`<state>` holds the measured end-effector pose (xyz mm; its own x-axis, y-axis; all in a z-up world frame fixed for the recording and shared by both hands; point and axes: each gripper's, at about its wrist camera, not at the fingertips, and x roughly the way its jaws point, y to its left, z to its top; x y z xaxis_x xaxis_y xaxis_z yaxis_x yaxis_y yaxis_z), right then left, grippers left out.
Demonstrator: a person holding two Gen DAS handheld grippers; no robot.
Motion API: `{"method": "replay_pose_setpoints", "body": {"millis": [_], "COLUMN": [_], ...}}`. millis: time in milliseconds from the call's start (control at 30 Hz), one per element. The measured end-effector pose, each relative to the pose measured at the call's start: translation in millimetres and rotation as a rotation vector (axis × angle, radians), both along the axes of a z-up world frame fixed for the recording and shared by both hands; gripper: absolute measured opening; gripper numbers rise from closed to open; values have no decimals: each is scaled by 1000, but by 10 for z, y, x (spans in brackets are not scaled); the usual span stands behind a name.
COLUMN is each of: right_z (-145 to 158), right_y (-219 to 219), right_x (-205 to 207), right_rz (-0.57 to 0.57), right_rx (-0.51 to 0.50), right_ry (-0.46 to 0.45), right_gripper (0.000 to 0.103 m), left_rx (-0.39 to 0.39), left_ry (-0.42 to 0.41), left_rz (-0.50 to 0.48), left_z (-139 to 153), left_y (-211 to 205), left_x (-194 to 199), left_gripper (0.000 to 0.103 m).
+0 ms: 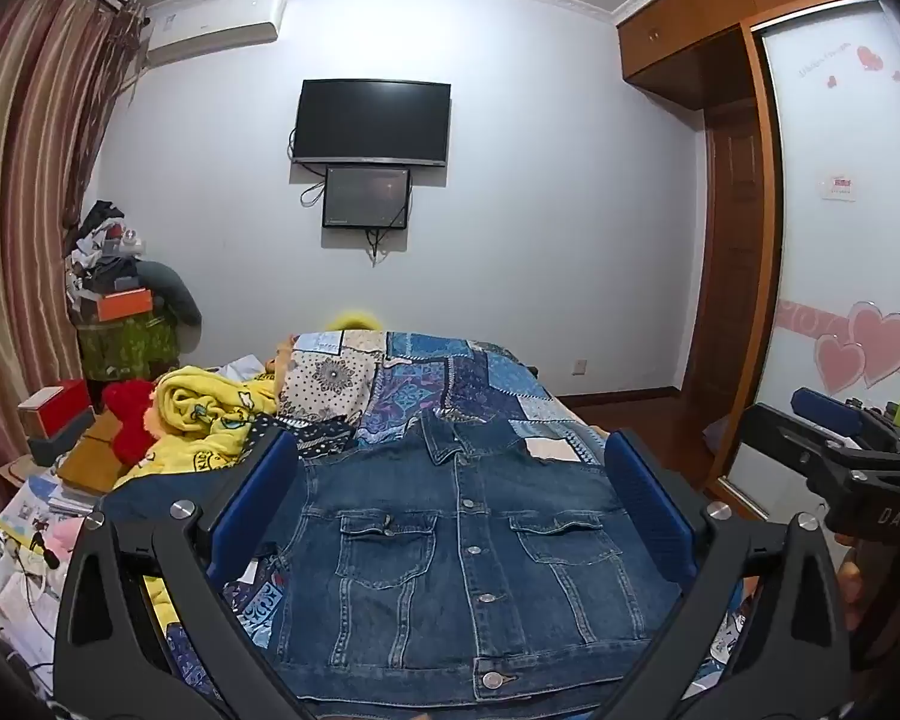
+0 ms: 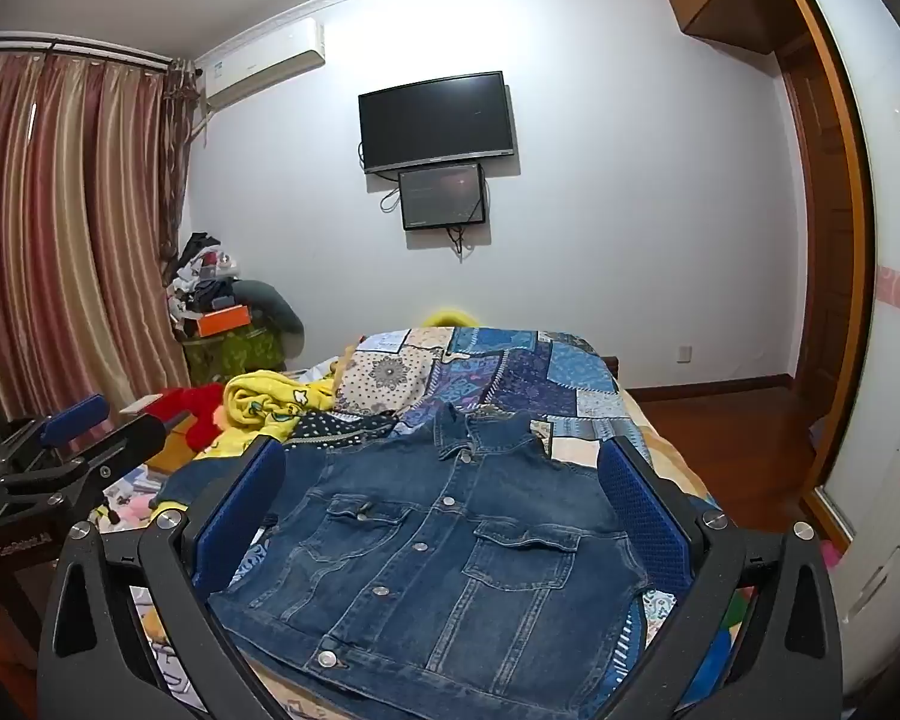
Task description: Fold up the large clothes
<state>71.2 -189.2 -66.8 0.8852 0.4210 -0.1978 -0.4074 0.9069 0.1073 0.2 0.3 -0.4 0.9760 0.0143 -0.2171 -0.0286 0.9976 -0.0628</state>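
A blue denim jacket (image 1: 462, 564) lies front up and buttoned on the bed, collar away from me; it also shows in the right wrist view (image 2: 438, 552). Its left sleeve trails off toward the yellow blanket. My left gripper (image 1: 450, 492) is open and empty, held above the near part of the jacket. My right gripper (image 2: 444, 498) is open and empty, also above the jacket. The right gripper shows at the right edge of the left wrist view (image 1: 834, 420), and the left gripper at the left edge of the right wrist view (image 2: 84, 420).
The bed has a blue patchwork cover (image 1: 450, 372). A yellow blanket (image 1: 210, 414) and a red plush toy (image 1: 129, 420) lie at its left. Clutter and boxes (image 1: 60, 426) stand left of the bed. A wardrobe (image 1: 846, 240) stands at the right.
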Motion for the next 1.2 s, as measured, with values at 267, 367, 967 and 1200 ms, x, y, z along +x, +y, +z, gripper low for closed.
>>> {"method": "replay_pose_setpoints", "body": {"millis": [267, 367, 967, 1200], "right_z": [-1, 1, 20, 0], "right_y": [14, 31, 42, 21], "right_x": [-13, -13, -26, 17], "right_rz": [2, 1, 3, 3], "right_rx": [3, 1, -4, -5], "right_ry": [1, 0, -1, 0], "right_gripper": [103, 103, 103, 103], "left_rx": [-14, -5, -5, -9], "left_ry": [28, 21, 22, 23], "left_rz": [3, 6, -9, -17], "left_z": [-151, -71, -18, -9], "left_y": [12, 63, 56, 68], "left_x": [97, 61, 49, 44], "left_gripper": [103, 103, 103, 103]}}
